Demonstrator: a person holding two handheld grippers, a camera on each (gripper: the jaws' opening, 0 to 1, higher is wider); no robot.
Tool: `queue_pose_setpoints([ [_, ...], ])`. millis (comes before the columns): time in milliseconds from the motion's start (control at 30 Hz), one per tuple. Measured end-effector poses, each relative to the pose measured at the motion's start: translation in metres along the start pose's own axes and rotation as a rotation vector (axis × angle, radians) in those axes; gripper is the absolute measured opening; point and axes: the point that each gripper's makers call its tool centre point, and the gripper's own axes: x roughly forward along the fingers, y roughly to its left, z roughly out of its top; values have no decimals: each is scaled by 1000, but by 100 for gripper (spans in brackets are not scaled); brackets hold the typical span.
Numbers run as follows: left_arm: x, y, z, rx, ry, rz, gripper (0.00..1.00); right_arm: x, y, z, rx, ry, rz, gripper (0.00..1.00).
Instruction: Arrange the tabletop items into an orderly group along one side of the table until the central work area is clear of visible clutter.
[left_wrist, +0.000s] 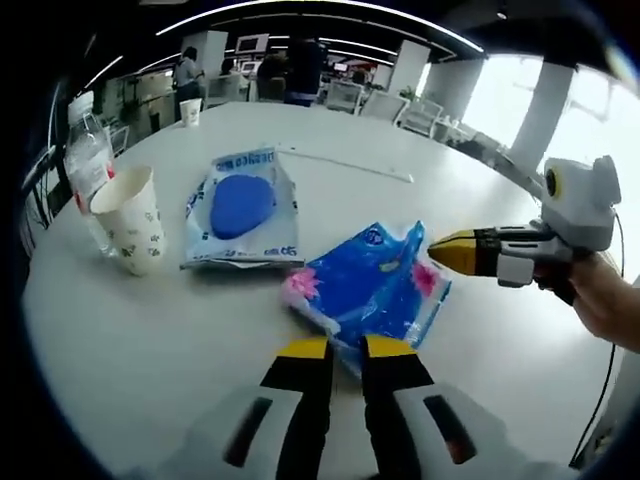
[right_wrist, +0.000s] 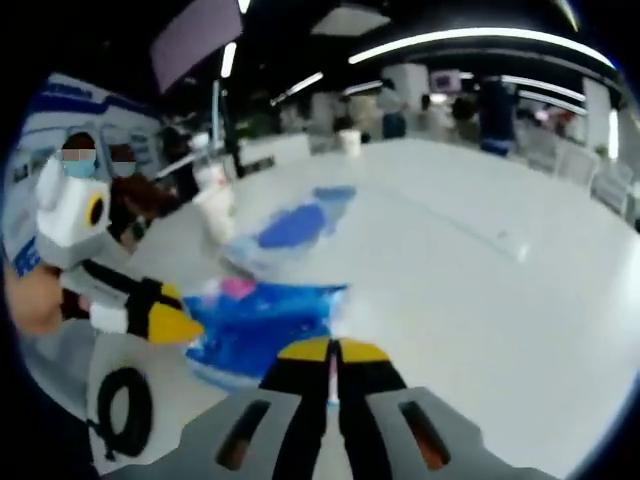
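A blue tissue packet (left_wrist: 372, 285) with pink flowers lies on the round white table (left_wrist: 150, 350), just ahead of my left gripper (left_wrist: 347, 349). The left jaws stand nearly together with the packet's near corner between them. My right gripper (left_wrist: 452, 251) comes in from the right, its yellow tip touching the packet's far right corner. In the right gripper view the same packet (right_wrist: 262, 322) lies ahead to the left. My right gripper (right_wrist: 333, 352) is shut with a thin pink-white sliver of the packet's edge between its jaws. The left gripper (right_wrist: 172, 323) touches the packet's left edge.
A flat wipes pack (left_wrist: 238, 208) with a blue oval lies beyond the packet. Left of it stand a patterned paper cup (left_wrist: 130, 220) and a water bottle (left_wrist: 85, 160). A thin white stick (left_wrist: 345, 163) and a small cup (left_wrist: 190, 110) lie farther back. People and chairs are behind the table.
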Motion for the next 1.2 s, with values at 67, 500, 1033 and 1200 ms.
queue_pose_setpoints([
  [67,1,-1,0,1,4,-2,7,-7,1,2,-21,-6,-11,0],
  [500,6,-37,20,45,-11,-112,3,-66,-16,-3,108,-83,-178,0],
  [1033,29,-102,15,212,-3,-256,1,-119,-43,-49,263,-93,-360,0],
  [1200,36,-113,7,256,13,-286,1,-127,-45,-62,299,-80,-397,0],
])
